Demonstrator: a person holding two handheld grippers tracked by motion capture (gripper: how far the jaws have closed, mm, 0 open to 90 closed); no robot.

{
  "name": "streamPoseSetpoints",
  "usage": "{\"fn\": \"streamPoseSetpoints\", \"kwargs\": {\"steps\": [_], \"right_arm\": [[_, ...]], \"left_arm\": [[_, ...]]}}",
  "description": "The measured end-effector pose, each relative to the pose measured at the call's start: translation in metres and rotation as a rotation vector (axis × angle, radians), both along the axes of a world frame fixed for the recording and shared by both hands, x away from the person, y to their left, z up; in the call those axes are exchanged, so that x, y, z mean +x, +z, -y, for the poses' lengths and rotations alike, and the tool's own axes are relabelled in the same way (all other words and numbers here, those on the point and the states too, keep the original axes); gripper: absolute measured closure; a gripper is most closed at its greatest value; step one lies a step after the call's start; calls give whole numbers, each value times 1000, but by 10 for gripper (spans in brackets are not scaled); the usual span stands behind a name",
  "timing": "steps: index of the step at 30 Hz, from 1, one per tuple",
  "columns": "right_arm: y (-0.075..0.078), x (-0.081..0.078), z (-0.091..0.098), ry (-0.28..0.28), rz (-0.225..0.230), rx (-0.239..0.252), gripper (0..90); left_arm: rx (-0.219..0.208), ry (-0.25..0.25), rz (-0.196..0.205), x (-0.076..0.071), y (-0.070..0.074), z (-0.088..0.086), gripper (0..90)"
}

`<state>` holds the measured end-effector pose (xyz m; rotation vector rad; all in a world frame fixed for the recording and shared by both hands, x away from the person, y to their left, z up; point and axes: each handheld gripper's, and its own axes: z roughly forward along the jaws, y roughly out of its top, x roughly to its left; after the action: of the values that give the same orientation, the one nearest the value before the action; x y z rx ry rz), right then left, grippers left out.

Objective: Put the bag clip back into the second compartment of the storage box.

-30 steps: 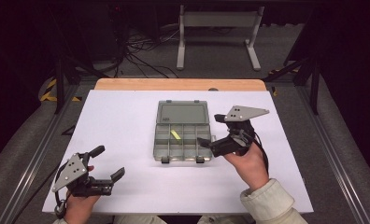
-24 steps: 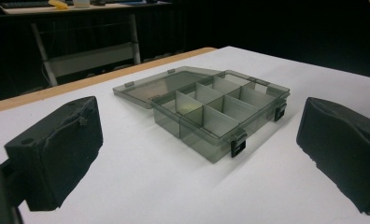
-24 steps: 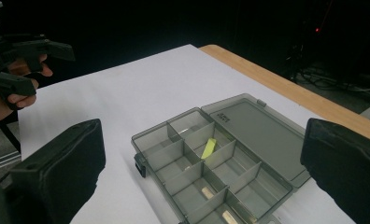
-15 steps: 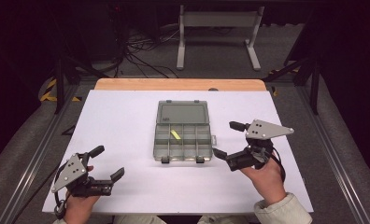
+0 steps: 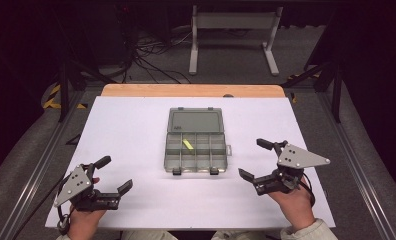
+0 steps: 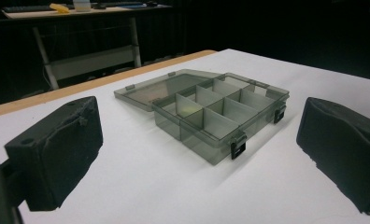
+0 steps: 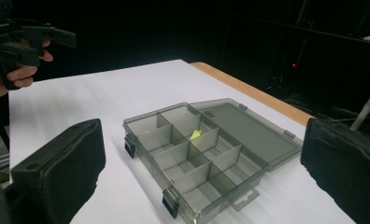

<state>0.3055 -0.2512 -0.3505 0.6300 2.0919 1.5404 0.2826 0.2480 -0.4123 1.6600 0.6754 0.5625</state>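
A smoky grey compartment box (image 5: 196, 145) sat open near the middle of the white table (image 5: 136, 130), its lid (image 5: 195, 121) folded flat on the table on the far side of the tray. Thin dividers split the tray into small cells, and two dark latches (image 5: 177, 171) hung on the near wall of the box. A small yellow piece (image 5: 187, 144) lay slanted in one of the middle cells of the box; from the right gripper view it showed as a bright chip (image 7: 195, 134) against a divider.

Left of the box and nearer the person, well apart from it, the left gripper (image 5: 117, 173) was held in a hand (image 5: 83, 222) just above the table's front edge, its jaws spread wide with nothing between them. Right of the box, also nearer the person and clear of it, the right gripper (image 5: 256, 159) was held the same way, jaws wide apart and empty, its grey plate (image 5: 298, 157) on top.
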Motion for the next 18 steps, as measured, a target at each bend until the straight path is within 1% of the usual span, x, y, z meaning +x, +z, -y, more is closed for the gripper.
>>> {"fn": "streamPoseSetpoints", "kwargs": {"steps": [2,3,7,9,10,13,14,16,18], "right_arm": [[-5,-2,4,-9,1,9,6],[-11,-3,9,-11,0,19,6],[-20,-5,17,-26,-8,28,6],[-22,-5,19,-25,-4,26,6],[-28,-7,21,-27,-9,22,6],[-37,-10,24,-25,-6,26,6],[-37,-10,24,-25,-6,26,6],[-45,-14,27,-26,-7,26,6],[-47,-14,28,-27,-5,30,6]], "left_arm": [[2,-2,0,0,0,0,9],[2,-4,0,0,0,-1,9],[-3,-5,3,-1,0,-2,9],[-2,-5,2,-1,0,-2,9],[-3,-5,2,-1,0,-3,9],[-3,-7,2,-1,0,-3,9],[-3,-7,2,-1,0,-3,9],[-4,-10,3,-1,0,-3,9],[-3,-11,3,-2,0,-3,9]]}}
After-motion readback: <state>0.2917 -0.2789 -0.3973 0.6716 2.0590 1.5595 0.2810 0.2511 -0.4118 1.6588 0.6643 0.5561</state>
